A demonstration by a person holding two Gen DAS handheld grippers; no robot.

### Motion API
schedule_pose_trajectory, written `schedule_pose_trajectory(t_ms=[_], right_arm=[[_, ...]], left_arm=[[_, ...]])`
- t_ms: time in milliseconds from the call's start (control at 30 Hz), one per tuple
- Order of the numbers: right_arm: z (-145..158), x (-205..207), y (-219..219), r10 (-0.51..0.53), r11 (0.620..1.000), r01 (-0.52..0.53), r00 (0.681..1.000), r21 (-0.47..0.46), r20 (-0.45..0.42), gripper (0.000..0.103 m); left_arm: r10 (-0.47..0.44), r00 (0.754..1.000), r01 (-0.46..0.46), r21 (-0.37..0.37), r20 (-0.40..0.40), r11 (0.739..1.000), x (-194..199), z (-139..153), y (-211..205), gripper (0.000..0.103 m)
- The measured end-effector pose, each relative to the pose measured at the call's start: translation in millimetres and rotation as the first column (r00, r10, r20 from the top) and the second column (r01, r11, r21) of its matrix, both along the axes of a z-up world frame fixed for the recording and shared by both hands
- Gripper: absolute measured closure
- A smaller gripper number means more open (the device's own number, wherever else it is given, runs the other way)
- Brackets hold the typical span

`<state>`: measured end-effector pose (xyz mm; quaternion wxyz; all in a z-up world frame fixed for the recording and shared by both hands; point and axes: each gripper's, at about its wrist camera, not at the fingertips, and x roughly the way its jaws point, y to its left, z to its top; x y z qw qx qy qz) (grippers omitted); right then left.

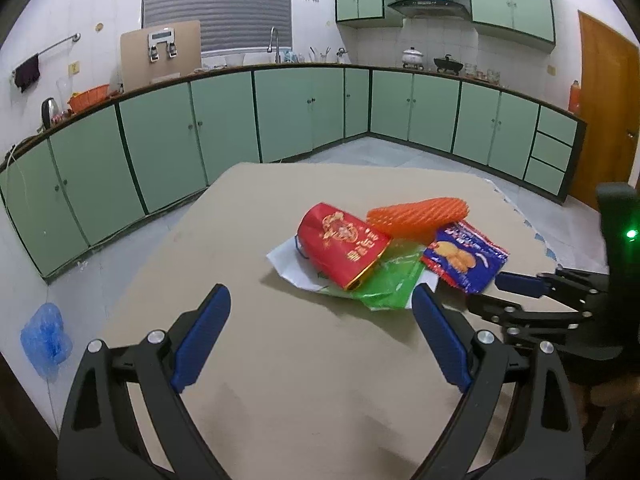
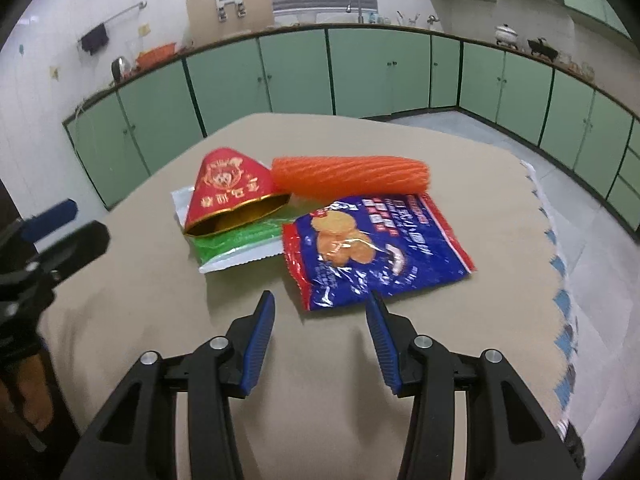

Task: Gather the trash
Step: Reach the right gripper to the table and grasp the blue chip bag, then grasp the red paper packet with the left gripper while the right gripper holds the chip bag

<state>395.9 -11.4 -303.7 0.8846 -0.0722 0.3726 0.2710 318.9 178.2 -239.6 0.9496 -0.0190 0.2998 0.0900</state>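
Observation:
A pile of trash lies on the brown cardboard-covered table (image 1: pixel 280 360): a red gold-printed bag (image 1: pixel 344 246) (image 2: pixel 232 192), an orange foam net sleeve (image 1: pixel 418 216) (image 2: pixel 352 176), a blue snack wrapper (image 1: pixel 466 256) (image 2: pixel 372 248), and a green and white wrapper (image 1: pixel 384 280) (image 2: pixel 236 246) under the red bag. My left gripper (image 1: pixel 322 300) is open and empty, just short of the green wrapper. My right gripper (image 2: pixel 320 300) is open and empty, with its fingertips at the near edge of the blue wrapper. The right gripper also shows at the right edge of the left wrist view (image 1: pixel 520 292).
Green kitchen cabinets (image 1: pixel 280 116) run along the back and both sides under a countertop with a sink and pots. A blue plastic bag (image 1: pixel 46 338) hangs or lies low at the left, off the table. An orange door (image 1: pixel 604 112) is at the right.

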Motion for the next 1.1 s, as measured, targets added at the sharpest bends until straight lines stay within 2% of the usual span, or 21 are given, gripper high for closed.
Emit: schedule_pose_trajectory(t_ms=[100,133,167,233,267,300,467,667,800,1100], right_arm=[[-9,7,11,0.007,0.999,-0.007,1.0,-0.052,-0.012,0.056],[-13,11,13,0.008,0.998,-0.011,0.999,-0.065,-0.032,0.059],[-15,12,12,0.005,0.998,-0.008,0.999,-0.066,-0.041,0.067],[-14,15,9,-0.006,0.998,0.003,0.999,-0.057,-0.049,0.094],[-14,16,7,-0.008,0.999,0.005,0.999,-0.051,-0.052,0.101],[-14,15,3,-0.014,0.999,0.012,0.998,-0.038,-0.054,0.102],[-4,2,-20,-0.023,0.999,0.024,0.999,0.031,-0.05,0.103],[22,-12,-46,-0.042,0.995,0.043,0.999,0.089,-0.017,0.103],[37,-18,-60,-0.051,0.991,0.05,0.999,0.125,0.007,0.103],[41,-16,-66,-0.056,0.99,0.054,0.998,0.133,0.008,0.103]], left_arm=[[0.012,1.0,-0.012,-0.015,0.0,1.0,0,-1,8,0.014],[0.013,1.0,-0.013,-0.022,-0.001,1.0,0,0,9,0.014],[0.014,1.0,-0.014,-0.024,0.001,1.0,0,0,10,0.014],[0.01,1.0,-0.01,-0.027,-0.001,1.0,0,0,9,0.014],[0.005,1.0,-0.005,-0.027,-0.003,1.0,0,-1,7,0.014],[0.0,1.0,-0.001,-0.025,-0.004,1.0,0,-1,5,0.014],[-0.032,0.999,0.032,-0.019,-0.007,0.999,0,-2,-7,0.019],[-0.078,0.996,0.078,-0.032,-0.029,0.996,9,-7,-24,0.024],[-0.104,0.994,0.104,-0.006,-0.038,0.995,18,-13,-41,0.024],[-0.151,0.985,0.156,0.06,-0.081,0.986,44,-32,-73,0.029]])
